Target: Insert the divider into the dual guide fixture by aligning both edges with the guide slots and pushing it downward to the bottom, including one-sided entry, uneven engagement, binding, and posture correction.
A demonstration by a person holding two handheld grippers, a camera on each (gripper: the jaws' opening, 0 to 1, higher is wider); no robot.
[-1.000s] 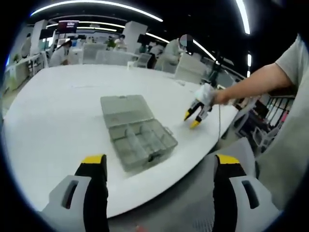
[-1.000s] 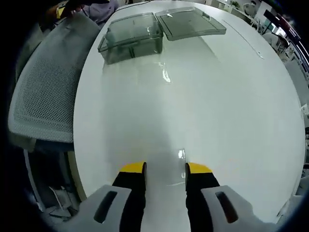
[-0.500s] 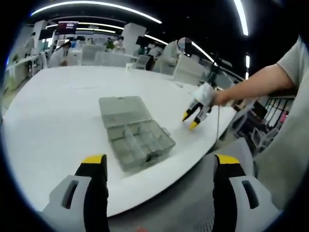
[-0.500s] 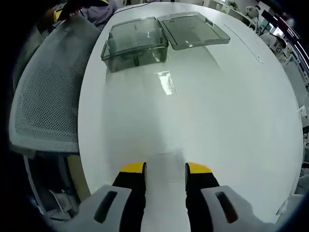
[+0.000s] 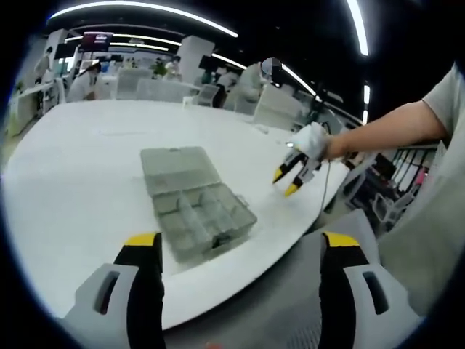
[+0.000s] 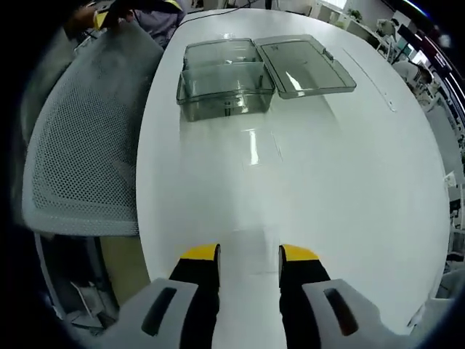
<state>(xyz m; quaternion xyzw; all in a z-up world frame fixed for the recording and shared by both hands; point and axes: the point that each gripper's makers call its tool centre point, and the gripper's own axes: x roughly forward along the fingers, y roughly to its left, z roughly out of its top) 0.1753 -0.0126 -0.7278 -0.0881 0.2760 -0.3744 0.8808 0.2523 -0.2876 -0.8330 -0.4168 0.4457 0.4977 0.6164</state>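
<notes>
White table [image 6: 349, 189] (glossy, office chairs [image 5: 280, 109] behind) bears a clear box [image 5: 192, 200].

The left hand-held gripper [image 5: 240, 251] has its jaws spread wide at the frame bottom. The right hand-held gripper [image 6: 248, 263] has narrowly parted jaws, nothing between them. In the left gripper view it sits right of centre on an outstretched forearm [image 5: 385, 131].

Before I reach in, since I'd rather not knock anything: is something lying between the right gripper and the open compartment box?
Nothing visible does. Only bare white table lies between the right gripper and the compartment box.
</notes>
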